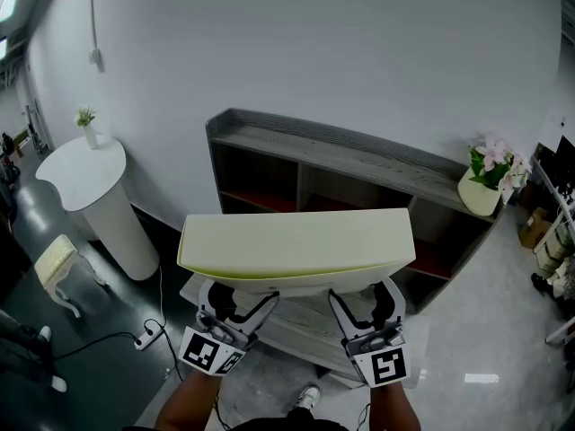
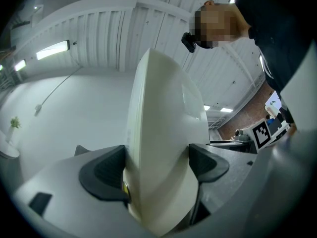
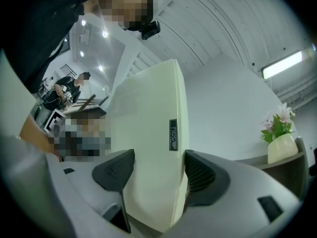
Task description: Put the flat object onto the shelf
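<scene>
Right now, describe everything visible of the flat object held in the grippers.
The flat object is a pale cream, smooth, rigid-looking slab with rounded corners. It is held about level in the air before the grey shelf. The left gripper and the right gripper each clamp its near edge, jaws shut on both faces. A small dark rectangular tag sits on its thin side edge.
</scene>
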### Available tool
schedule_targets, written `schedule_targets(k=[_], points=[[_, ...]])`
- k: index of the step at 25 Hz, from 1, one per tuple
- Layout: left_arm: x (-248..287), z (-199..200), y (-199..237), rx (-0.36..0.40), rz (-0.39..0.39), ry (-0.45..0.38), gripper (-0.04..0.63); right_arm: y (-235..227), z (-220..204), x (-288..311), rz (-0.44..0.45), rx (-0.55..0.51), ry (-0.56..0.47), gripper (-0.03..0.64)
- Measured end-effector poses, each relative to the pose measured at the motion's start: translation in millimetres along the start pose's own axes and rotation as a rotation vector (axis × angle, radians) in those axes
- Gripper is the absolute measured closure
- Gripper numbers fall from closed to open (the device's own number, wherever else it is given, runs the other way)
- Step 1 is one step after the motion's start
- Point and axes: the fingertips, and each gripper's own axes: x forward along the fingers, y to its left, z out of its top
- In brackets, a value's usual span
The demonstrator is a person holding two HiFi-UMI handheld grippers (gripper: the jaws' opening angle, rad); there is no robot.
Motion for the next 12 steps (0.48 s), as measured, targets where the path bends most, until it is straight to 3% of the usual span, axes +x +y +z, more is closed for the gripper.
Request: schedule_targets(k=[5, 12], points=[[39, -9, 22, 0.015, -0.008, -0.015, 0.192, -33, 12, 37, -0.036, 0.034, -0.119, 0.293], [81, -19, 45, 0.037, 0.003, -0.027, 0.192, -61, -15, 69, -0.006, -0.030, -0.097, 0.293]])
